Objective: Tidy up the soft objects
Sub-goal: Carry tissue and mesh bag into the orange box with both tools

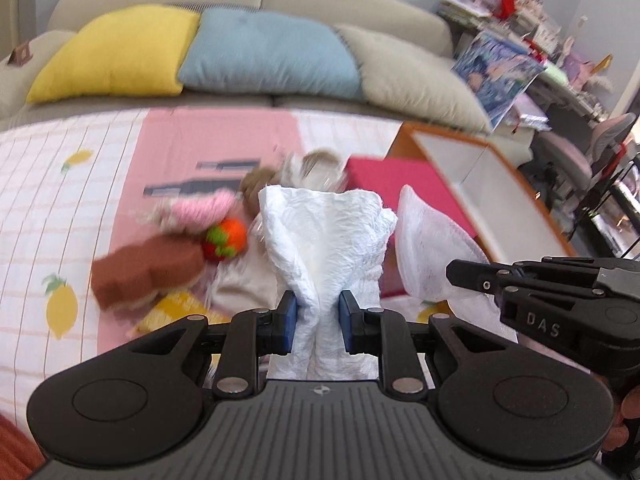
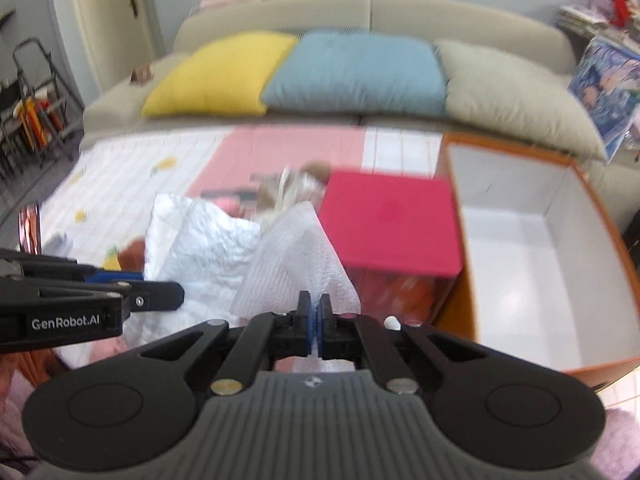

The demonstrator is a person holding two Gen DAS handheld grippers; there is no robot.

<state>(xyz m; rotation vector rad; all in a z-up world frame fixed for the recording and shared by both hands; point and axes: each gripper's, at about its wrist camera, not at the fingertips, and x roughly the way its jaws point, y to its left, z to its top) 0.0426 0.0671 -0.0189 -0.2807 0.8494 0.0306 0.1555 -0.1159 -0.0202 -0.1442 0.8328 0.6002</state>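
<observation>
Left tool (image 1: 318,322) pinching a crumpled white cloth (image 1: 328,236), right tool (image 2: 315,322) clamped tight on a white mesh pouch (image 2: 294,264), both above the bed. Open orange box (image 2: 532,248) just right, nearer the right hand.

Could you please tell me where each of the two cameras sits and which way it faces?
Left wrist: on the left gripper, looking down its fingers across the bed toward the beige sofa; it clamps a crumpled white paper towel; fingers of a hand show at the right edge.
Right wrist: on the right gripper, facing likewise; shut on a white mesh cloth.
Shared: each shows the other gripper, both cloths, the yellow, blue and grey cushions, the pink lid and the open orange box.
</observation>
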